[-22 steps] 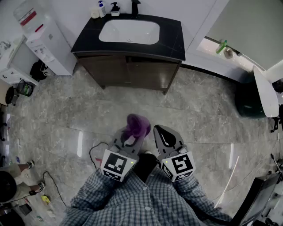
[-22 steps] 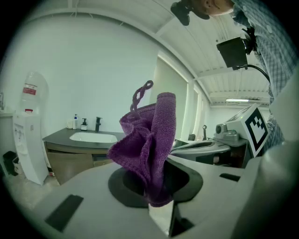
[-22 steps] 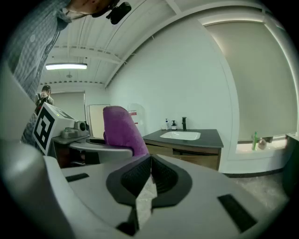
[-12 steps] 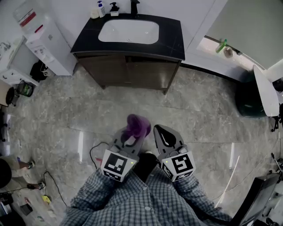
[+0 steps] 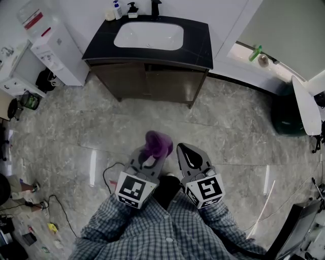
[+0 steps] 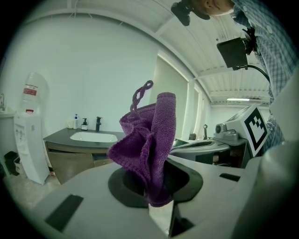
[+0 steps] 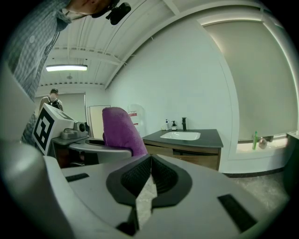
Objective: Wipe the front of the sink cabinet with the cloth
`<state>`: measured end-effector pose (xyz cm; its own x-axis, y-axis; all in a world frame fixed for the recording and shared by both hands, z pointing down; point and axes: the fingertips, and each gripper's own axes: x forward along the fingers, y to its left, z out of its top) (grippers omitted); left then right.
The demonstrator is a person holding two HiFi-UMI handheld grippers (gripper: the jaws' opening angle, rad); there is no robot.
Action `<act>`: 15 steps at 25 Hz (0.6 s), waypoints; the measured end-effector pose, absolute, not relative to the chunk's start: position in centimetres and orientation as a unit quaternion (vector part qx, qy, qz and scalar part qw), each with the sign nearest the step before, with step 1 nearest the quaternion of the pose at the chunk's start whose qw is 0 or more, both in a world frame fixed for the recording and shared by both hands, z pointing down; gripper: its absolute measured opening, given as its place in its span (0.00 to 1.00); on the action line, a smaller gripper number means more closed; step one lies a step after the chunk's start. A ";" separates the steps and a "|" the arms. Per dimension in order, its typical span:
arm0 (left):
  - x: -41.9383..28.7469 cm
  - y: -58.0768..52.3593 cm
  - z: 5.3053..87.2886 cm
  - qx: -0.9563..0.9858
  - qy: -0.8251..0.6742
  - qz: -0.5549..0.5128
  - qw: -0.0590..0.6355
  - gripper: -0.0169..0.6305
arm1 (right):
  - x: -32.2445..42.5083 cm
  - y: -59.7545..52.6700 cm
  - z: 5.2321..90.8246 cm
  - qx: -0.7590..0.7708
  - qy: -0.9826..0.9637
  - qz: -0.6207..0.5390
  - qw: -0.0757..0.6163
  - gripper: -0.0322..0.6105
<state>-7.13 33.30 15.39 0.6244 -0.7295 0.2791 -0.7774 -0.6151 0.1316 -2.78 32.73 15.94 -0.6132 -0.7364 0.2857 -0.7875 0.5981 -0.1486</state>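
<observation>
My left gripper (image 5: pixel 151 152) is shut on a bunched purple cloth (image 5: pixel 157 143), which sticks up out of the jaws (image 6: pixel 148 147). Beside it my right gripper (image 5: pixel 187 151) is shut with nothing between its jaws (image 7: pixel 150 161). Both are held close to my body, well back from the sink cabinet (image 5: pixel 147 81). The cabinet has dark wood fronts under a black top with a white basin (image 5: pixel 148 36). It also shows in the left gripper view (image 6: pixel 70 161) and in the right gripper view (image 7: pixel 196 156).
A white water dispenser (image 5: pixel 53 43) stands left of the cabinet. Soap bottles (image 5: pixel 124 10) and a black tap sit at the basin's back. A dark bin (image 5: pixel 287 114) is at the right. A cable (image 5: pixel 109 177) lies on the marble floor by my left side. A person's feet (image 5: pixel 23 195) show far left.
Both grippers have stayed where they were. The person at the far left edge has moved further out of view.
</observation>
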 end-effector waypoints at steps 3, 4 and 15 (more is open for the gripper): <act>-7.0 33.5 15.4 0.891 -0.425 0.100 0.120 0.14 | -2.4 32.9 15.9 0.431 -0.888 0.134 0.092 0.08; -6.9 33.5 15.4 0.891 -0.427 0.101 0.120 0.14 | -2.3 33.0 15.9 0.430 -0.888 0.134 0.091 0.08; -4.9 34.2 15.6 0.879 -0.451 0.102 0.118 0.14 | 1.2 34.1 16.6 0.431 -0.888 0.142 0.082 0.08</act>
<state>-4.88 34.17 15.57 0.5725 -0.7690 0.2844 -0.8167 -0.5655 0.1150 1.25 34.08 16.59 -0.6155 -0.7411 0.2681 -0.7878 0.5889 -0.1806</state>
